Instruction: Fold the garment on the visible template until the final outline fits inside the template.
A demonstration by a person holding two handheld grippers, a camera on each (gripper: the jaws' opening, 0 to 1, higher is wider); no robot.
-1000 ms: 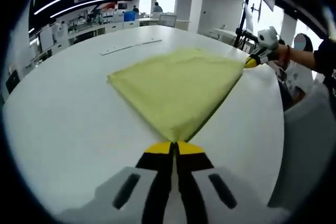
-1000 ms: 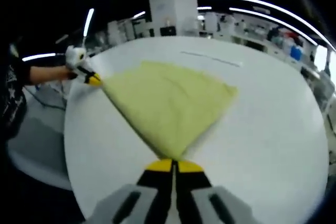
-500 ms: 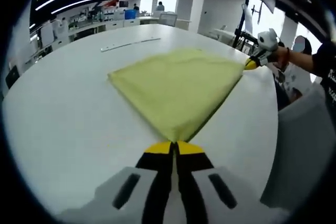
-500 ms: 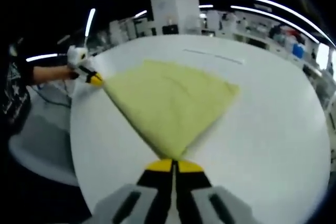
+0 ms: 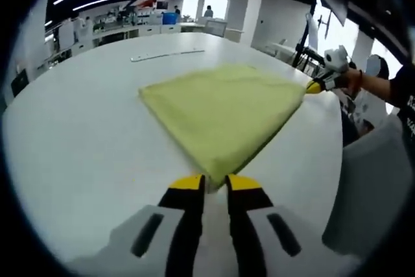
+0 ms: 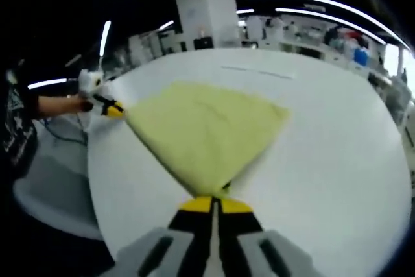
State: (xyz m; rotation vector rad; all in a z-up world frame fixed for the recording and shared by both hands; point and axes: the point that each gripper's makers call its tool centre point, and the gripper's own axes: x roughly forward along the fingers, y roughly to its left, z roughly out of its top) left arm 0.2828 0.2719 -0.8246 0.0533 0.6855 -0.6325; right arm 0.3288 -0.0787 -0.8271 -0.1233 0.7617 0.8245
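A pale yellow folded garment (image 5: 224,111) lies flat on the round white table (image 5: 78,154). In the left gripper view, my left gripper (image 5: 214,183) sits at the garment's near corner with a small gap between its yellow-tipped jaws and the cloth just ahead of them. My right gripper (image 5: 316,86) comes in from the right at the far corner. In the right gripper view the garment (image 6: 204,131) narrows to a corner pinched in my right gripper (image 6: 214,202), which is shut. The left gripper (image 6: 111,108) shows at the garment's left corner, held by a hand.
A thin pale strip (image 5: 167,55) lies on the table beyond the garment, also in the right gripper view (image 6: 256,72). The table edge (image 5: 337,160) drops off to the right near the person's dark sleeve. Lab benches and a white pillar stand far behind.
My left gripper's jaws have parted and let go of the garment's near corner. The right gripper stays shut on its corner. Both views shifted slightly.
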